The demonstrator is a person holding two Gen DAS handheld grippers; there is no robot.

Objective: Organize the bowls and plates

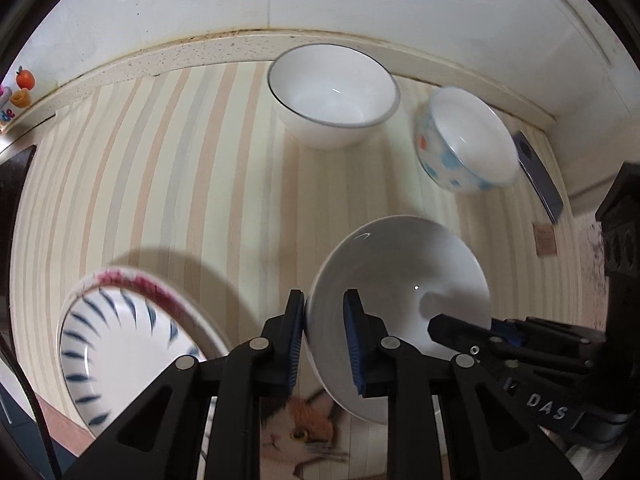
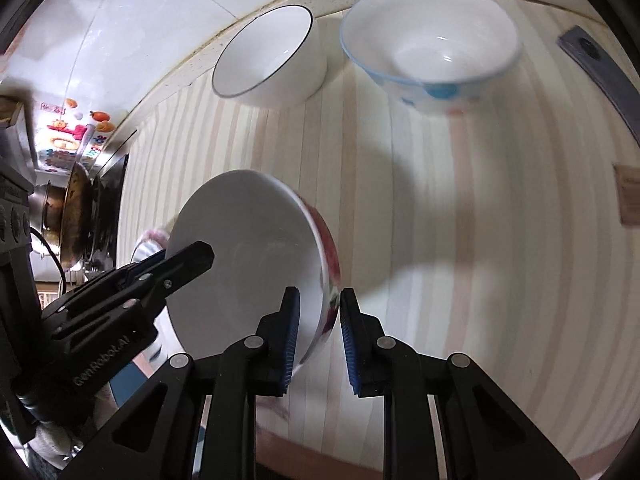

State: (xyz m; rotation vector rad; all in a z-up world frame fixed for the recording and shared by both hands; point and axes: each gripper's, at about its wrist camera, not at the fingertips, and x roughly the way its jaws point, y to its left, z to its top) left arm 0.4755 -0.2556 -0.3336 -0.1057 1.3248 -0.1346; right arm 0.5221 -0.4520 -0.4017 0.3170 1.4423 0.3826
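Observation:
A white bowl (image 1: 400,280) with red flowers on its outside (image 2: 248,256) hangs tilted above the striped mat, held from both sides. My left gripper (image 1: 325,320) is shut on its near rim, one pad outside and one inside. My right gripper (image 2: 318,316) is shut on the opposite rim; it also enters the left wrist view as the right gripper (image 1: 480,330). The left gripper (image 2: 172,258) reaches in from the left. A white bowl with a dark rim (image 1: 332,92) and a blue-dotted bowl (image 1: 464,140) stand at the back. A blue-striped plate (image 1: 112,344) lies at the lower left.
The striped mat (image 1: 180,180) ends at a speckled ledge (image 1: 160,60) under a white wall. A dark phone (image 1: 536,172) and a small brown card (image 1: 545,240) lie at the right. A wok (image 2: 76,224) sits on a stove far left.

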